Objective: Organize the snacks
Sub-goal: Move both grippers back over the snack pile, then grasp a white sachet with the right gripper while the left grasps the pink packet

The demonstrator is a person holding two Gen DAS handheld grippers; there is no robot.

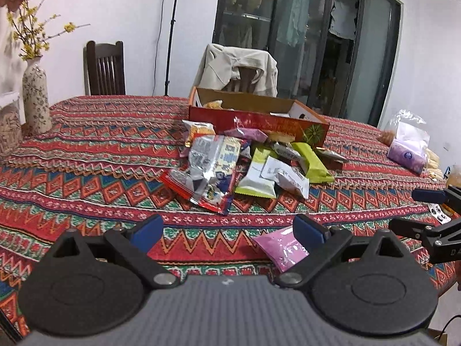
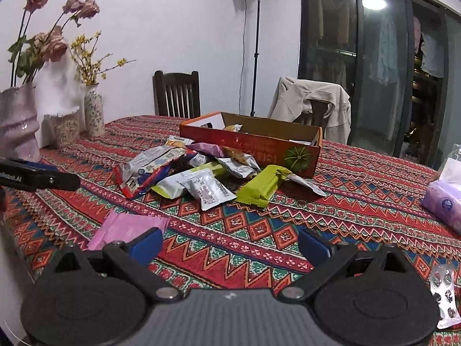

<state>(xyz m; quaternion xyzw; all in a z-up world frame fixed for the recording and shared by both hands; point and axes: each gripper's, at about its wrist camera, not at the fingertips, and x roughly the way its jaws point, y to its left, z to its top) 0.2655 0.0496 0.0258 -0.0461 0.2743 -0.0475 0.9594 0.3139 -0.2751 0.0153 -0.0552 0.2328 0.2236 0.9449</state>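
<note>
Sprawling patterned tablecloth [image 1: 95, 155] (dim room)

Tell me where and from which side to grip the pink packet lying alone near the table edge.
Probably its near short end: the pink packet lies flat, apart from the pile, that end toward the open left gripper. Come in low from the front.

You are in a home dining room. At twelve o'clock stand wooden chairs [image 2: 176, 93]. Flower vases [image 2: 94, 111] sit at ten o'clock, and hung clothes [image 1: 294, 14] at one.
</note>
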